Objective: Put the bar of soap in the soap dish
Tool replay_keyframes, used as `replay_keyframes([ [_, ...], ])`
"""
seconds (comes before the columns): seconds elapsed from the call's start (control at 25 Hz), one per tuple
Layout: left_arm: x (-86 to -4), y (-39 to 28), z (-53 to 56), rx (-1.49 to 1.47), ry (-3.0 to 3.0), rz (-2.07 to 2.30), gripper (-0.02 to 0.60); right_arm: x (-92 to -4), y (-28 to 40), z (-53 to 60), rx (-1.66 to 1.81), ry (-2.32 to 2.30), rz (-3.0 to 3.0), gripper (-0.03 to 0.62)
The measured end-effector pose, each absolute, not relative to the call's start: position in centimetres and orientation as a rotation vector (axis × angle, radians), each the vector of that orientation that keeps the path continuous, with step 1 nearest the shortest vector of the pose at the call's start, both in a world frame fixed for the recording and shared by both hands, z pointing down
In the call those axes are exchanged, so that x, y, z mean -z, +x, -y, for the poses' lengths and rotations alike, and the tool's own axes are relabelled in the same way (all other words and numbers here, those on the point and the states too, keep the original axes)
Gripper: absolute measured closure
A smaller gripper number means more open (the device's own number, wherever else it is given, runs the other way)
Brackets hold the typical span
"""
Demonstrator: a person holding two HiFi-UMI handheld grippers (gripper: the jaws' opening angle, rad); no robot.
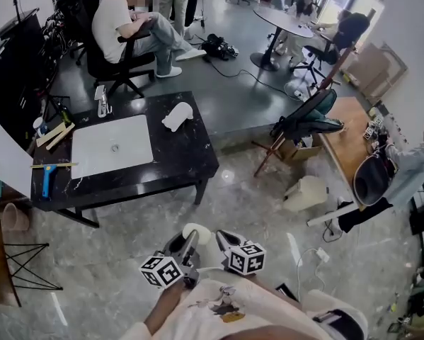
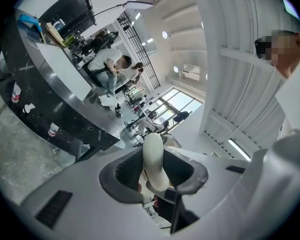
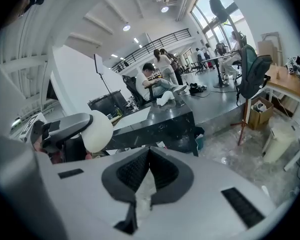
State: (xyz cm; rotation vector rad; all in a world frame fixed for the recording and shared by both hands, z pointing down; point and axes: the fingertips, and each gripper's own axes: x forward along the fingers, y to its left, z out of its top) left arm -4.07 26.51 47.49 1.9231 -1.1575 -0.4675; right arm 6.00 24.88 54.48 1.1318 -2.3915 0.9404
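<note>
The bar of soap (image 1: 195,232) is a white oval, and my left gripper (image 1: 190,242) is shut on it, low in the head view in front of my body. In the left gripper view the soap (image 2: 153,156) stands on edge between the two dark pads. My right gripper (image 1: 226,241) is beside it, shut with nothing inside; its pads (image 3: 162,170) meet in the right gripper view, where the soap (image 3: 97,130) shows at the left. A white object (image 1: 177,115), possibly the soap dish, lies on the black table (image 1: 190,163) well ahead of both grippers.
A white sink basin (image 1: 112,146) with a faucet (image 1: 102,103) is set in the table; a blue tool (image 1: 47,179) and wooden sticks (image 1: 54,134) lie at its left end. A seated person (image 1: 127,20) is behind it. A white bin (image 1: 305,192) stands on the floor to the right.
</note>
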Motion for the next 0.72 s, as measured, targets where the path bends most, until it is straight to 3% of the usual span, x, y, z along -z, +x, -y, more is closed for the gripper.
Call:
replay_keyframes([
  [0.72, -49.7, 1.1, -13.7, 0.383, 1.867, 1.151, 0.456, -56.5, 9.4, -13.0, -0.970, 1.047, 2.375, 0.588],
])
